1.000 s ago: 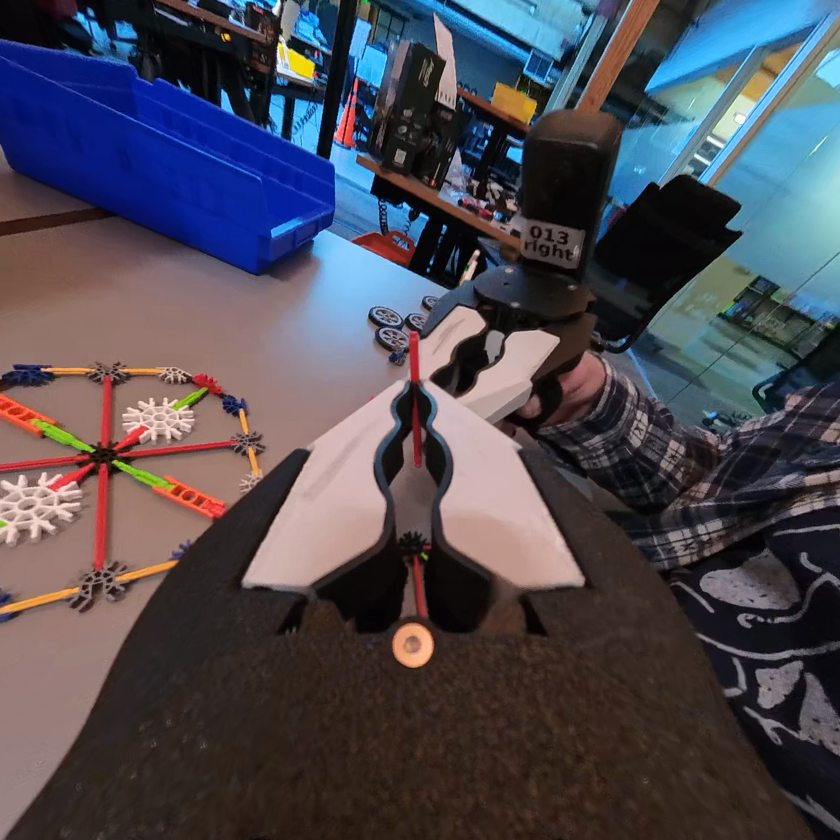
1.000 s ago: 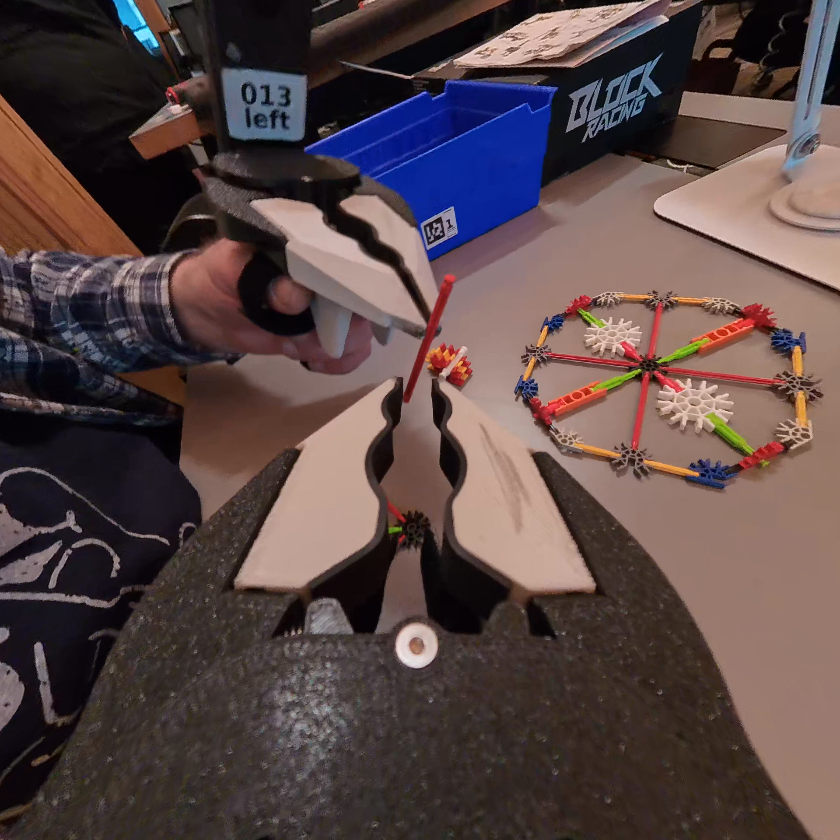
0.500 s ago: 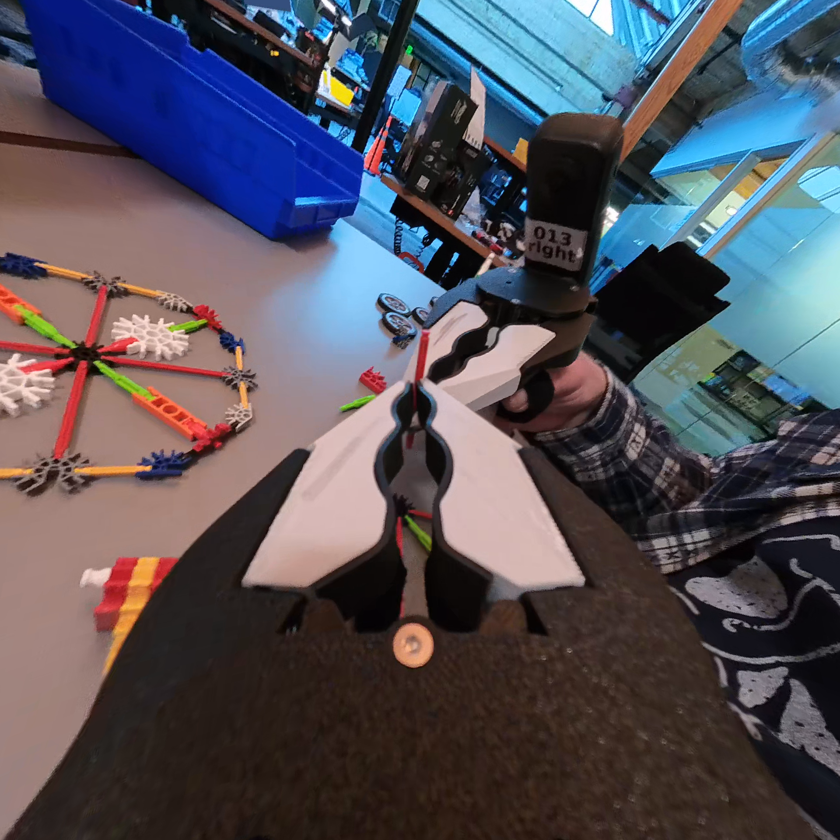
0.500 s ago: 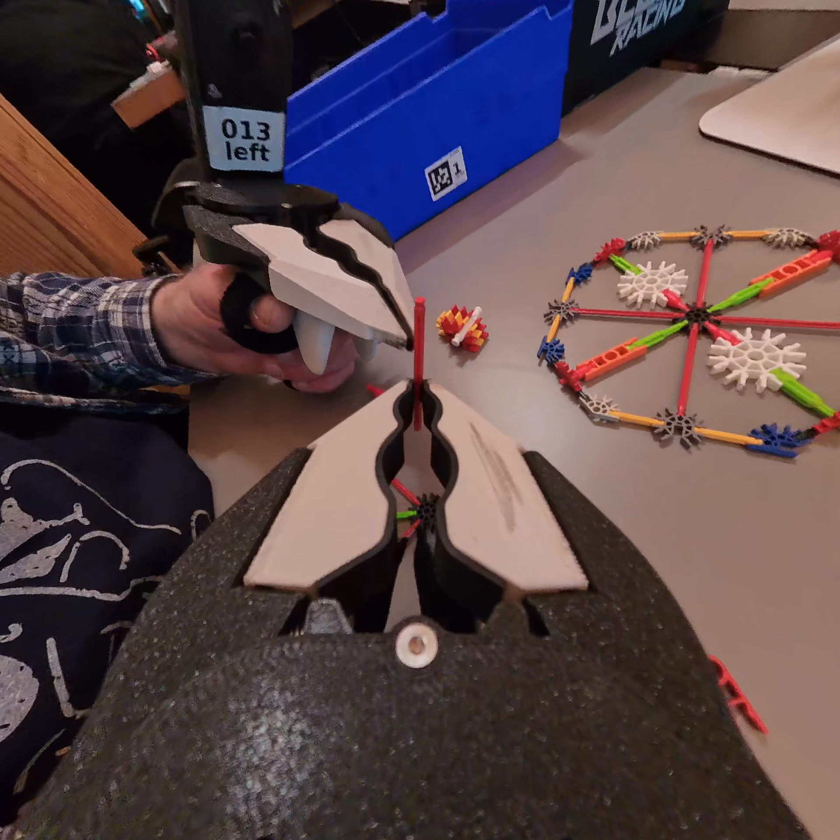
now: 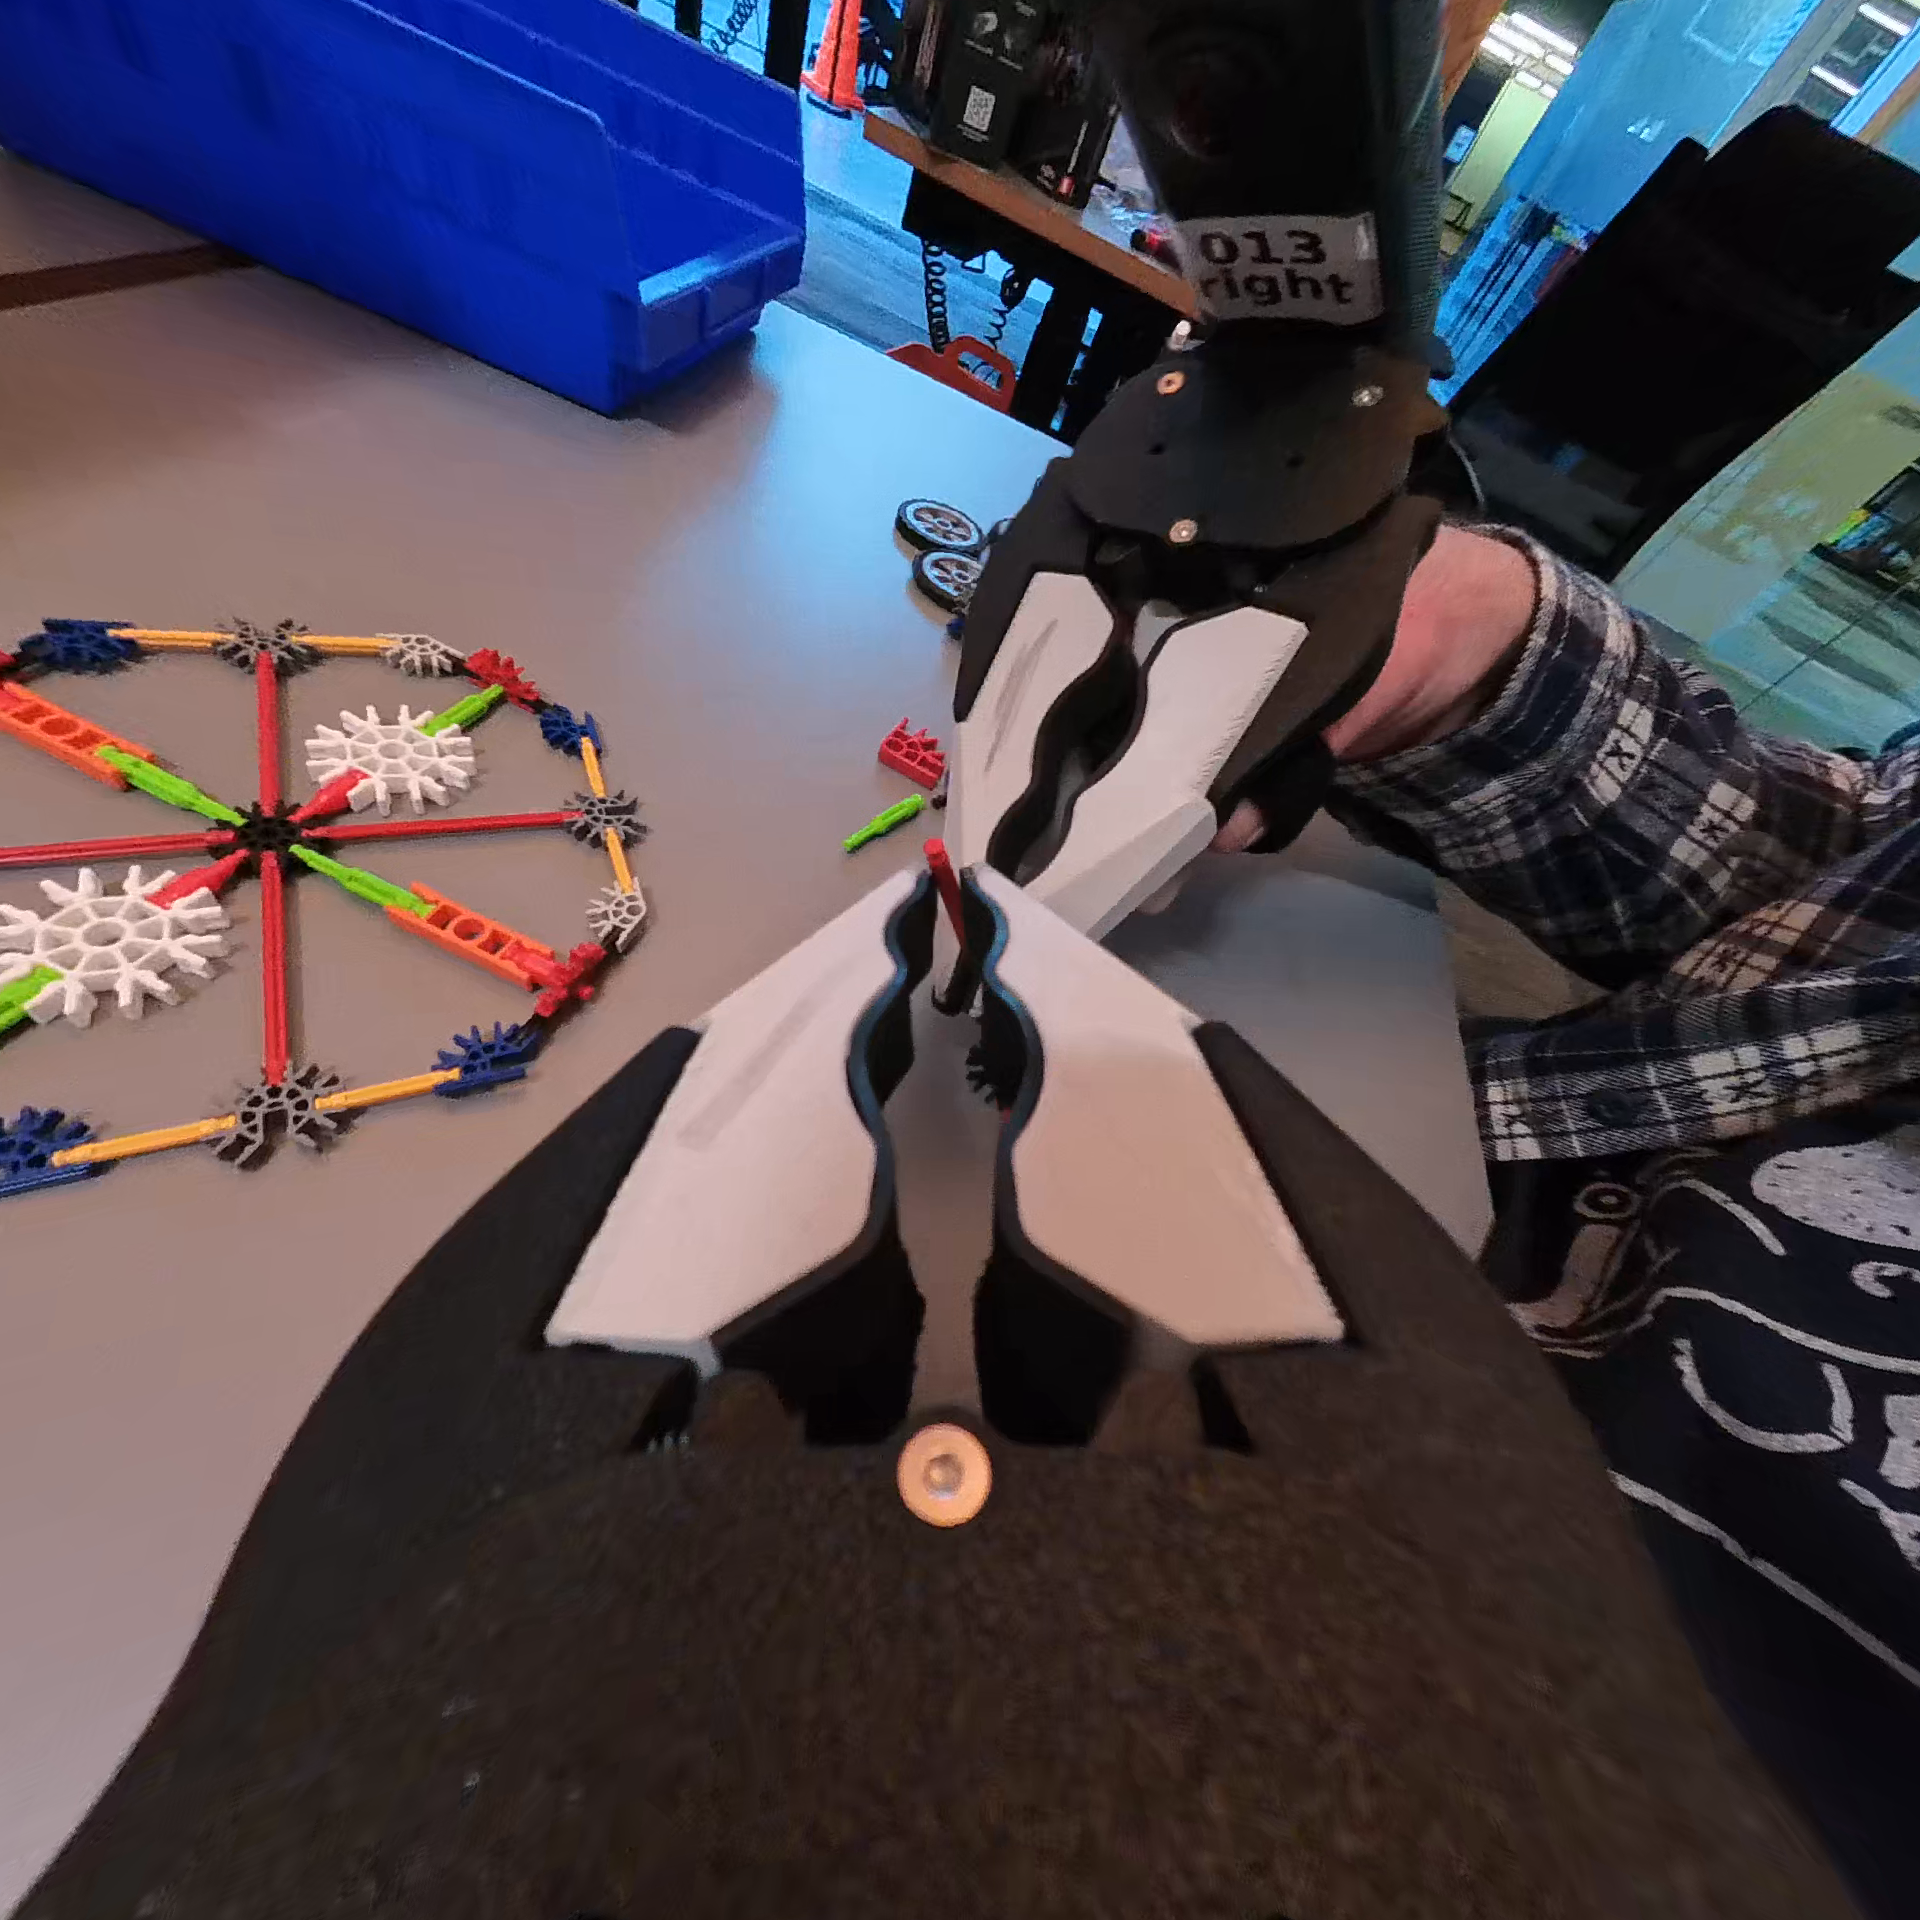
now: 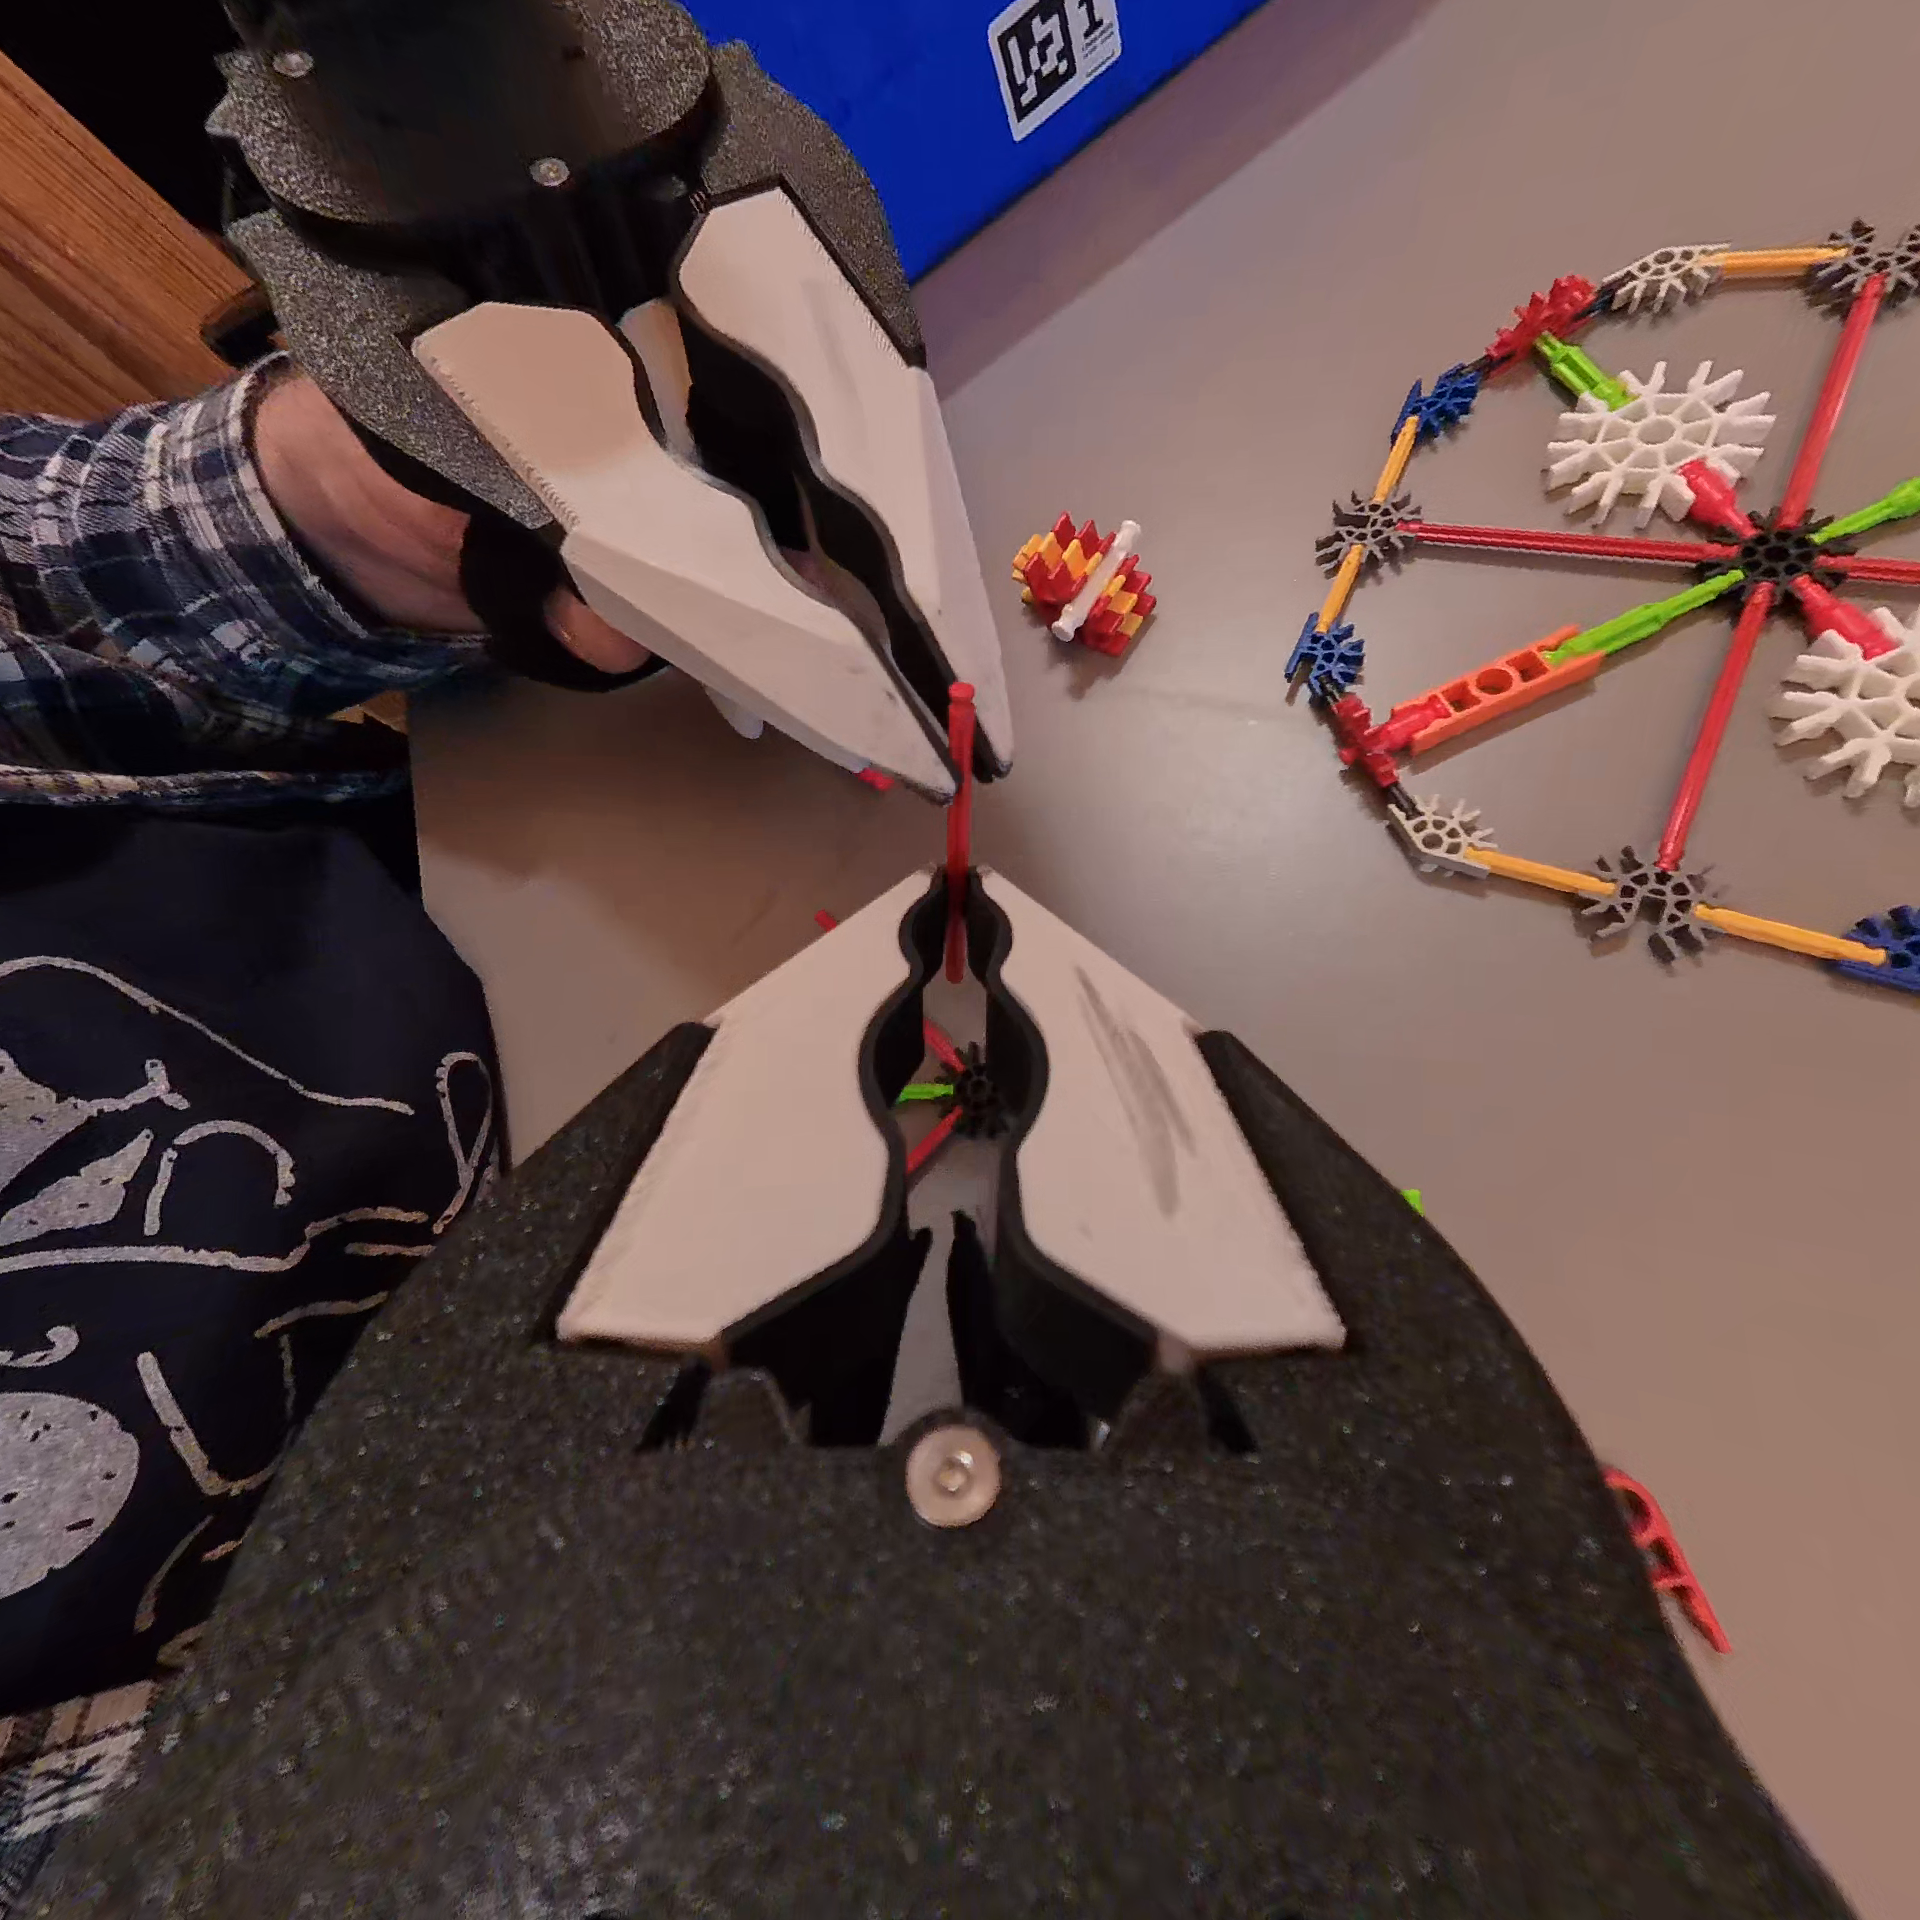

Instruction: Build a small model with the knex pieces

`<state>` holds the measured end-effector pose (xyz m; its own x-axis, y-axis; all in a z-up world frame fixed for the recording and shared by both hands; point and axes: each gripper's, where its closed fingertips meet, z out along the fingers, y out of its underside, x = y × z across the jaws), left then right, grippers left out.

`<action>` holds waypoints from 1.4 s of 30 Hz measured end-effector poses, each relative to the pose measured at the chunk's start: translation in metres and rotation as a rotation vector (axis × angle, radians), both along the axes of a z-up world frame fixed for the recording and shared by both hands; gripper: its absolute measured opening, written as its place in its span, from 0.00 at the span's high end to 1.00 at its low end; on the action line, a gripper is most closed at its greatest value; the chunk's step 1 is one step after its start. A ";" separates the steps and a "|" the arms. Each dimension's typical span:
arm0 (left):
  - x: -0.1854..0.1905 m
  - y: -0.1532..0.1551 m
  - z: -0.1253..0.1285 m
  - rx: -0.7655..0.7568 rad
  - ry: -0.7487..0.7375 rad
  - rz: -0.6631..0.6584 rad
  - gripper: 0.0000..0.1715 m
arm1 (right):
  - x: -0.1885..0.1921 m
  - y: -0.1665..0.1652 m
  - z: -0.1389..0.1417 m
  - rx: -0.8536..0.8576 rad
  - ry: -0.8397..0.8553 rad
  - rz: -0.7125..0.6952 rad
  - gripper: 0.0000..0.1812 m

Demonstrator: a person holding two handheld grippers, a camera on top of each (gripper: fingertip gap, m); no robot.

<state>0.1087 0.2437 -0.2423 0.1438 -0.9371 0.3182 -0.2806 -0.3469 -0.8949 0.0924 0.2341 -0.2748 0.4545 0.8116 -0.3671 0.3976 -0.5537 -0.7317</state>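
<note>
Closest in, our right tool (image 6: 956, 883) has clamped its tips on the lower end of the red rod (image 6: 958, 821); a second ago it stood open. The left tool (image 5: 948, 904) pinches the same rod higher up, nearly shut, so both grip it above the worktop (image 5: 727, 520), beside the wheel (image 6: 1766, 551). Between rod and wheel lies a red-and-yellow cluster (image 6: 1086, 587). Beyond the wheel sits the blue bin (image 5: 416, 156).

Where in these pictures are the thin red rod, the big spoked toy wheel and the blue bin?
red rod (image 6: 957, 831), right wrist view, mid-shaft between both grippers' tips.
toy wheel (image 5: 268, 831), left wrist view, black centre hub.
blue bin (image 5: 436, 177), left wrist view, its side wall.
</note>
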 end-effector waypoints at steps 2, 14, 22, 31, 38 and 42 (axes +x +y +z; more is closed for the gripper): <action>0.000 0.000 -0.002 -0.020 0.003 -0.005 0.98 | 0.000 0.000 -0.001 -0.004 -0.007 0.000 1.00; 0.002 0.012 -0.009 -0.145 0.014 0.004 0.99 | 0.011 0.008 -0.006 -0.024 -0.011 -0.031 0.92; -0.001 0.011 -0.011 -0.283 0.000 -0.027 0.99 | 0.012 0.006 -0.010 -0.044 0.011 -0.018 0.97; 0.003 0.002 -0.021 -0.304 0.048 -0.051 0.99 | 0.008 0.002 -0.016 -0.051 -0.013 0.013 0.99; 0.000 0.006 -0.024 -0.241 0.088 -0.042 0.98 | 0.009 0.000 -0.021 -0.080 -0.041 0.022 0.99; 0.000 0.004 -0.027 -0.208 0.128 -0.059 0.98 | 0.008 -0.002 -0.025 -0.099 -0.050 0.024 0.99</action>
<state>0.1083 0.2479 -0.2696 0.1425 -0.8613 0.4877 -0.4124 -0.4996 -0.7618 0.1006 0.2323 -0.2998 0.4549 0.7835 -0.4234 0.4464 -0.6120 -0.6529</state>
